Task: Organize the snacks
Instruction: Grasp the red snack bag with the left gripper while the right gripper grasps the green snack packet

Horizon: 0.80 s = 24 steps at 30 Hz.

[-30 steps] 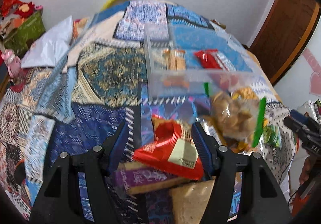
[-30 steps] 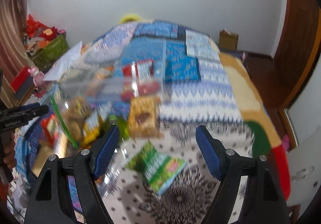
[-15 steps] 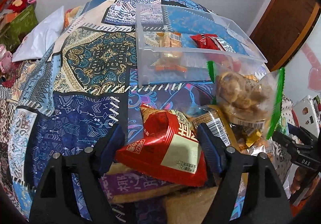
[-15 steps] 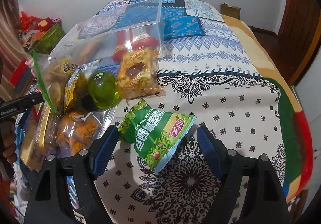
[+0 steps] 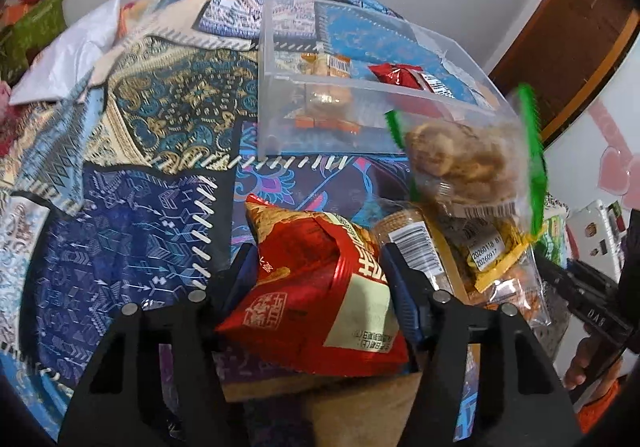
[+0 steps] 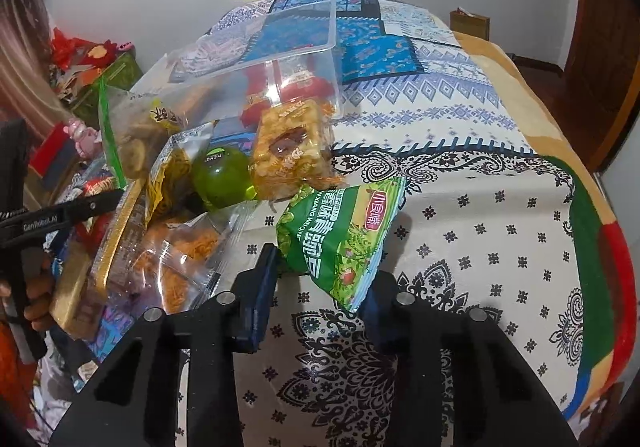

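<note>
Between the left gripper's (image 5: 320, 271) jaws sits the red snack bag (image 5: 320, 287), flanked close but grip unclear – right gripper (image 6: 320, 279) likewise brackets the green snack bag (image 6: 340, 239) (long axis diagonal), clear bin (image 5: 340, 103) straight ahead on the bedspread (image 5: 140, 119).

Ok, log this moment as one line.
left gripper: shut on red bag | right gripper: shut on green bag | bin: two snacks inside | pile: not yet sorted

Soft, even indoor light fills both views, with faint shadows under the green packet (image 6: 340, 235). Left of it, clear wrappers glare. The zip bag (image 5: 472, 155) is motion-blurred. Fisheye bending darkens every corner.
</note>
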Each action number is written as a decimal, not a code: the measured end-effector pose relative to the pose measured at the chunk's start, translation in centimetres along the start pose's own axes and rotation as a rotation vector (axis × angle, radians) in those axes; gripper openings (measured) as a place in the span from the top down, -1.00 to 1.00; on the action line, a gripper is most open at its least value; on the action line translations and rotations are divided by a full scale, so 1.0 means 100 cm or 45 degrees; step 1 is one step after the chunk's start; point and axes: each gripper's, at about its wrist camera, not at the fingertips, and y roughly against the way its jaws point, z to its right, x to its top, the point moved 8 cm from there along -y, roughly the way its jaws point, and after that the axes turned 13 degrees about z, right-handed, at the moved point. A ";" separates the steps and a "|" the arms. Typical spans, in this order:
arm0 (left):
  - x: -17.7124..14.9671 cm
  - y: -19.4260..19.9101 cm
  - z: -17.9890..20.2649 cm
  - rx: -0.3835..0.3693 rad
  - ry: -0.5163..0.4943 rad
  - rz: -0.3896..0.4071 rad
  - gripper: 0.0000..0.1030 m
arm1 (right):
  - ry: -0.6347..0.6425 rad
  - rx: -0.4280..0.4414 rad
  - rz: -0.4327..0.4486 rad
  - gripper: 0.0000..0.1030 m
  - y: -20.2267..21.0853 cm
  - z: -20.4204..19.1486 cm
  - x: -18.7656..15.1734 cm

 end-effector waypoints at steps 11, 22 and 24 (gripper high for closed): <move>0.017 0.040 -0.003 0.046 -0.047 0.136 -0.10 | -0.013 0.010 0.081 0.71 0.015 0.001 0.014; 0.063 0.072 -0.002 0.055 -0.053 0.298 -0.10 | 0.026 0.034 0.203 0.71 0.035 -0.012 0.050; 0.077 0.075 0.000 0.054 -0.057 0.333 -0.10 | 0.041 0.043 0.229 0.71 0.035 -0.015 0.060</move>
